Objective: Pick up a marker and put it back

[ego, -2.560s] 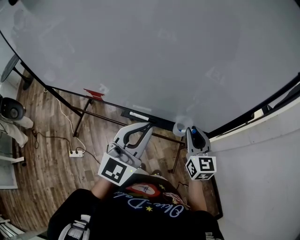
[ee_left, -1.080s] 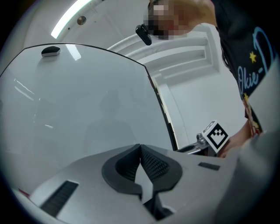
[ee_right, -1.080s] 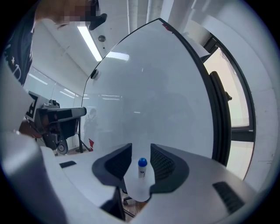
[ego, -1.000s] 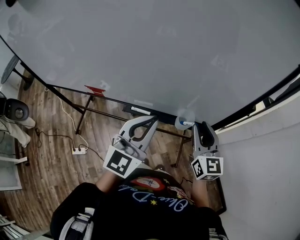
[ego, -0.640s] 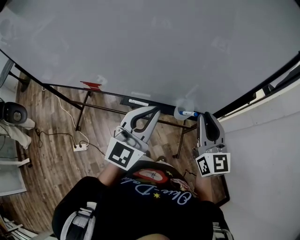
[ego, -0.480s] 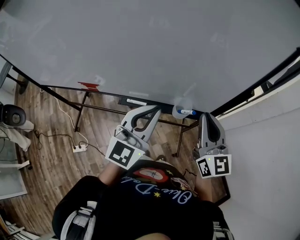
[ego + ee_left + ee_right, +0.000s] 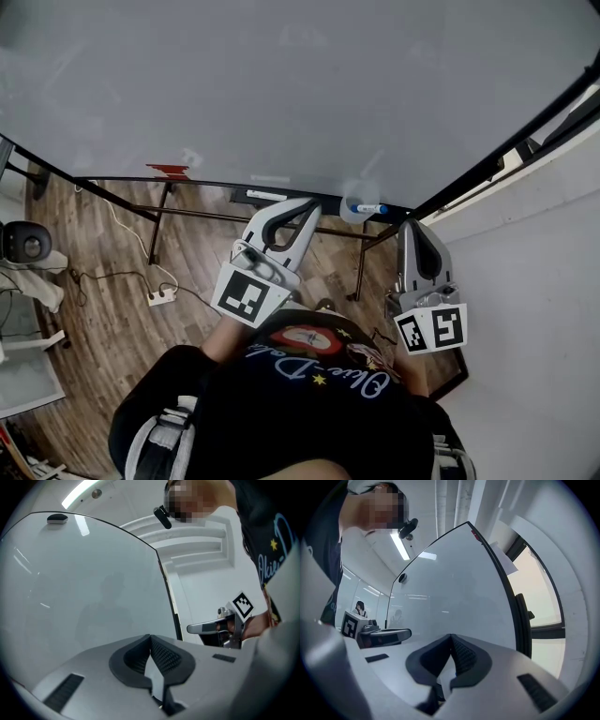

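Observation:
A blue-capped marker (image 7: 369, 208) lies in a clear cup (image 7: 351, 210) on the whiteboard's tray, at its right end. My right gripper (image 7: 410, 228) is just right of the cup and slightly nearer me. It is clear of the marker. Its jaws have just been closing and are now shut with nothing between them, as the right gripper view (image 7: 451, 636) also shows. My left gripper (image 7: 306, 208) hangs left of the cup, shut and empty. Its pads meet in the left gripper view (image 7: 150, 637). Both grippers point level at the whiteboard (image 7: 300, 94).
A white eraser-like bar (image 7: 267, 195) and a red item (image 7: 169, 170) sit further left on the tray. The board's metal legs (image 7: 155, 239) stand on the wooden floor beside a power strip (image 7: 159, 298). A white wall (image 7: 534, 281) closes the right side.
The right gripper has drawn back from the cup, leaving the blue marker in it, and its jaws have gone from open to shut. The left gripper has barely moved.

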`<state>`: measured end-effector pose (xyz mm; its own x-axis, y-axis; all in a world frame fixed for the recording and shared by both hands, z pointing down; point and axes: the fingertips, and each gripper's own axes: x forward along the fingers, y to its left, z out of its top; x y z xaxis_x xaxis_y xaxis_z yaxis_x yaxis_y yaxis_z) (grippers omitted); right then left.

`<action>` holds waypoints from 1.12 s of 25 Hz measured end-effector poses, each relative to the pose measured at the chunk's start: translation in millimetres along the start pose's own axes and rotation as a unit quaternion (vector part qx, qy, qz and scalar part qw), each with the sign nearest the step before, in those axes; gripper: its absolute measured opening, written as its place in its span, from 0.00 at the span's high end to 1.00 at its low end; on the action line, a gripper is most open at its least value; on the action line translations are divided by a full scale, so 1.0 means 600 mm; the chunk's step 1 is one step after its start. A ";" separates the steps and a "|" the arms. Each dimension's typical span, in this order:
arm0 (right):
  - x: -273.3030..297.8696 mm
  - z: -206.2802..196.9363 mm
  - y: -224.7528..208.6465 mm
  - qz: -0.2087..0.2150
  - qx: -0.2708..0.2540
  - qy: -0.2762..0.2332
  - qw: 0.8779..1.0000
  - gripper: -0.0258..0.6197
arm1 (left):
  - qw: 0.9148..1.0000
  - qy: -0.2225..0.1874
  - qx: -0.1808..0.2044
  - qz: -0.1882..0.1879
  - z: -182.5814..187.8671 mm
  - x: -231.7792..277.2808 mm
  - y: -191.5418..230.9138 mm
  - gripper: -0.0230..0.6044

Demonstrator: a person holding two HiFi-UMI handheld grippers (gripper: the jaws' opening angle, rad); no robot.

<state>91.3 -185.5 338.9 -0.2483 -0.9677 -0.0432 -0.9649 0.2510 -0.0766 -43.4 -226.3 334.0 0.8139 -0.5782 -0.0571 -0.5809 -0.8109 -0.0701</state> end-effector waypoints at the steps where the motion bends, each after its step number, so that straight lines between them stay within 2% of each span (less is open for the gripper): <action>1: 0.000 0.001 0.000 0.000 -0.001 0.000 1.000 0.96 | 1.000 -0.002 0.001 -0.001 0.001 0.001 0.000 0.96; 28: -0.015 0.010 0.007 -0.006 -0.011 -0.007 1.000 0.96 | 1.000 -0.002 0.005 -0.002 0.005 -0.010 -0.009 0.96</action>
<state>90.1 -175.8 333.2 -0.2355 -0.9702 -0.0562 -0.9696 0.2385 -0.0545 -44.9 -218.2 331.9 0.8164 -0.5742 -0.0609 -0.5774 -0.8124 -0.0811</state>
